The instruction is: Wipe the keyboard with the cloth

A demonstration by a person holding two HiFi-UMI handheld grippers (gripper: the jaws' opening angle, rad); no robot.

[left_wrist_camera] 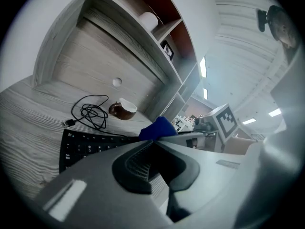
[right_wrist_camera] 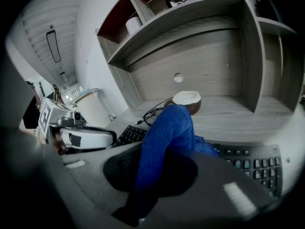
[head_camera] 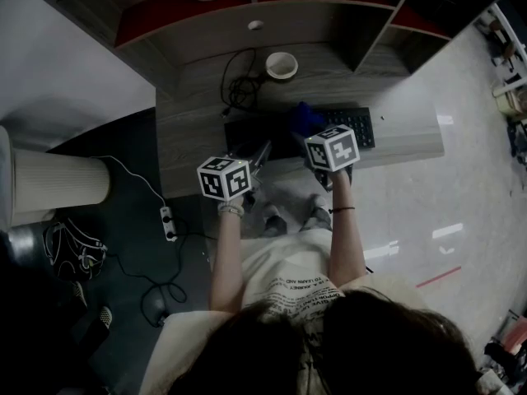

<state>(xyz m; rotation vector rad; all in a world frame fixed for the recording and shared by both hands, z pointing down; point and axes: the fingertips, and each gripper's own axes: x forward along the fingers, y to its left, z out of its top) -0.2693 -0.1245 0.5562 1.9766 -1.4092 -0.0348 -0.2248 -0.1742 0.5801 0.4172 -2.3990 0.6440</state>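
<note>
The wooden desk [head_camera: 198,130] carries a black keyboard [head_camera: 356,123] near its front edge. The keyboard's long axis runs left to right along that edge, with the number pad at the person's right end.

The blue cloth [right_wrist_camera: 167,137] is over the keyboard's middle. The right gripper [right_wrist_camera: 157,175] is clamped on its near end. From the jaws the cloth arches up and forward, pointing towards the back of the desk, and its far fold seems to drop onto the keys.

The left gripper [left_wrist_camera: 152,161] hovers just off the keyboard's left front corner, jaws together on nothing.

Behind the keyboard sit a cup [head_camera: 281,65] and a coiled cable [head_camera: 239,85].

To wipe well, I would lower the cloth flat on the keys and stroke along the rows. The free gripper could steady the left end against sliding.
</note>
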